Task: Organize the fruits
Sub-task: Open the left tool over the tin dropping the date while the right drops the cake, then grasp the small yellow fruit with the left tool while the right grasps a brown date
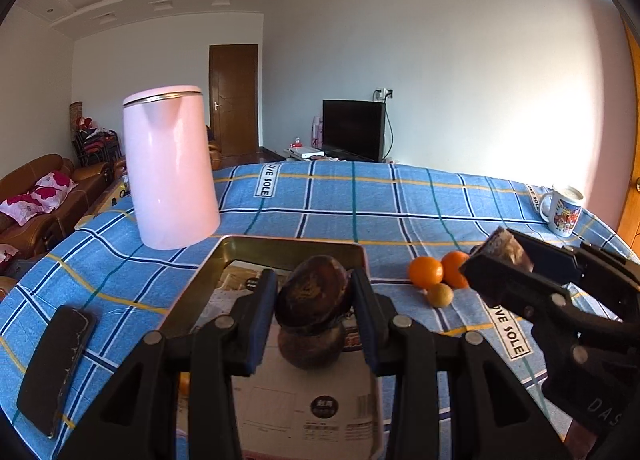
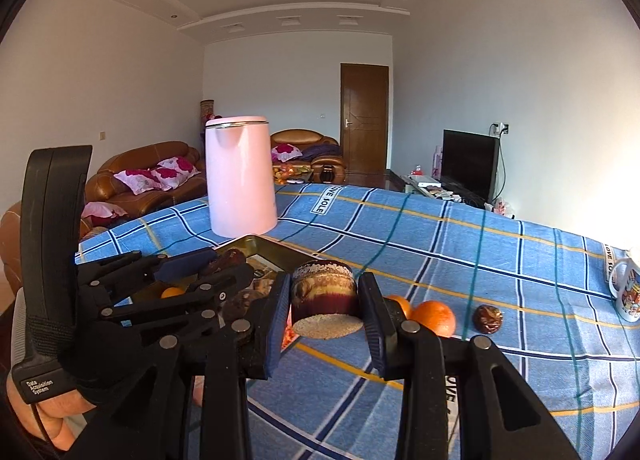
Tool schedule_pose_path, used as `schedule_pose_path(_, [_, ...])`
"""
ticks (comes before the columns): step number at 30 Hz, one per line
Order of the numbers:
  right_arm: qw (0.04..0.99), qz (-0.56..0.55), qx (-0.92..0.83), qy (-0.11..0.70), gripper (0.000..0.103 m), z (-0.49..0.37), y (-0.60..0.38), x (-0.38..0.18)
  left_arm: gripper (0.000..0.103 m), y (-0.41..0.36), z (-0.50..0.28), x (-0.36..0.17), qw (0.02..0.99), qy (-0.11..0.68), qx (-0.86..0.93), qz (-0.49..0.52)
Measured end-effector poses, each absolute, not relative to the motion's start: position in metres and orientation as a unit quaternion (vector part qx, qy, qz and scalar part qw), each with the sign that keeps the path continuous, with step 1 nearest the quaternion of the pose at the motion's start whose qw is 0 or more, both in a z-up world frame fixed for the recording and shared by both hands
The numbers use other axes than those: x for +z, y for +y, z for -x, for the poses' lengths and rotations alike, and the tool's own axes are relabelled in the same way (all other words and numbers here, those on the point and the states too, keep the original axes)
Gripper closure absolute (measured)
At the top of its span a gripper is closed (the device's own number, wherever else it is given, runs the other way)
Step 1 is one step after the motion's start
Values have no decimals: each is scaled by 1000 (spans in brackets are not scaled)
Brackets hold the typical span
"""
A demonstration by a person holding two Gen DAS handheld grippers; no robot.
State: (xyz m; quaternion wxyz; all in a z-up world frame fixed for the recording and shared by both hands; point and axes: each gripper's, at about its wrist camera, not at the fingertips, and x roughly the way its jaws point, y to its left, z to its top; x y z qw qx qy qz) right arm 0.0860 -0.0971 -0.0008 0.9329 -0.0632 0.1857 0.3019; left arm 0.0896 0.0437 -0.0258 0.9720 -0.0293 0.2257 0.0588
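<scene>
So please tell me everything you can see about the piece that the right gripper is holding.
The right gripper is shut on a short cylindrical piece, perhaps a cut section of sugarcane, though I cannot be sure. Its skin is dark purple-brown with a paler, worn patch. Both cut ends look pale, rough and fibrous. It is held clear of the blue checked cloth, with one flat end facing down toward the camera. The two blue-padded fingers press on its curved sides; nothing else touches it.
</scene>
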Motion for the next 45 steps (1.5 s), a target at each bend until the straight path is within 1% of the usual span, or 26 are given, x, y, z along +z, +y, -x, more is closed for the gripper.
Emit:
schedule_pose_path(15, [889,106,365,253,66,-92,-18,-32,64,113,-100,-42,955,273,96,63])
schedule_pose_path(20, [879,133,371,269,66,-90,0,-40,63,123,-102,-43,953,278,104,62])
schedule_pose_path(24, [866,138,377,298,66,-98,8,-46,62,125,-105,-44,950,283,116,63])
schedule_pose_path(25, [864,137,379,302,66,-99,8,-47,60,125,-105,-43,950,282,115,65])
schedule_pose_path(26, [867,132,378,297,66,-98,4,-45,58,124,-105,-42,951,281,114,64])
schedule_pose_path(27, [870,130,376,292,65,-96,0,-43,53,123,-104,-40,952,278,116,63])
schedule_pose_path(28, [872,126,375,288,62,-95,-5,-40,48,121,-102,-37,953,274,117,63])
schedule_pose_path(30, [876,118,374,282,56,-94,-18,-34,42,114,-99,-30,956,264,112,62])
schedule_pose_path(31, [879,116,370,276,53,-93,-26,-31,41,109,-98,-27,958,259,108,59])
schedule_pose_path(33, [888,117,354,268,52,-96,-47,-26,39,95,-97,-19,962,249,100,51])
schedule_pose_path(38, [916,93,282,271,52,-120,-116,-15,37,44,-103,-7,969,241,56,24])
schedule_pose_path(43, [934,55,209,284,46,-147,-181,-8,37,-6,-119,-9,968,249,19,-7])
schedule_pose_path(45, [937,49,189,289,46,-155,-197,-7,37,-22,-126,-12,967,255,9,-20])
